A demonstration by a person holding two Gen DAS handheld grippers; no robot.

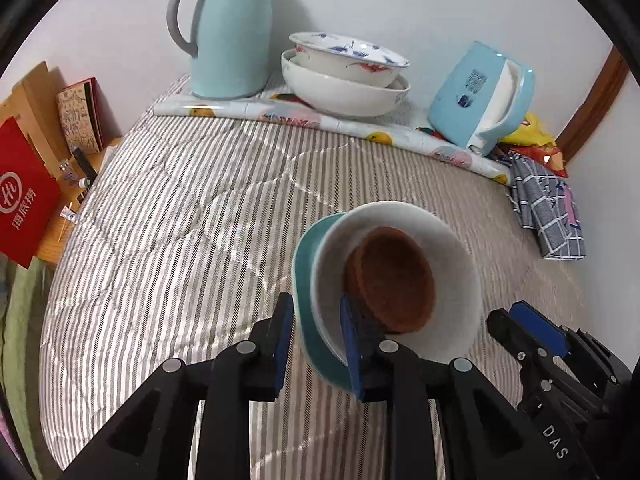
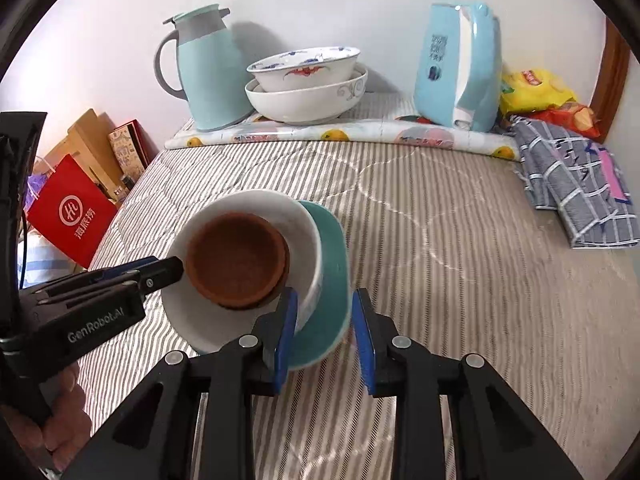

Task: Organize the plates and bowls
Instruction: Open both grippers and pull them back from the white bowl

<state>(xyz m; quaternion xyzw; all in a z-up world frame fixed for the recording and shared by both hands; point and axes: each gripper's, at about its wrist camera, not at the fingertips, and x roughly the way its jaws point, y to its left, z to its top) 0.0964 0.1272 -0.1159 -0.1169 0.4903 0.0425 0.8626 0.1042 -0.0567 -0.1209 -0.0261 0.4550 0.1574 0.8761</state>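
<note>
A nested stack sits at mid-bed: a teal bowl (image 1: 306,312) outermost, a white bowl (image 1: 452,264) inside it, a brown dish (image 1: 394,280) innermost. It also shows in the right wrist view: teal bowl (image 2: 334,280), white bowl (image 2: 296,224), brown dish (image 2: 236,260). My left gripper (image 1: 316,344) straddles the stack's left rim, one finger outside, one inside, looking closed on it. My right gripper (image 2: 324,336) straddles the right rim the same way. Two patterned white bowls (image 1: 344,76) (image 2: 308,80) stand stacked at the back.
A light-blue jug (image 1: 228,32) (image 2: 208,68) stands back left and a blue appliance (image 1: 480,100) (image 2: 460,68) back right, on a rolled printed cloth (image 2: 340,136). A checked cloth (image 2: 580,196) and snack bags (image 2: 536,88) lie at right. Red bag (image 2: 70,212) beside the bed.
</note>
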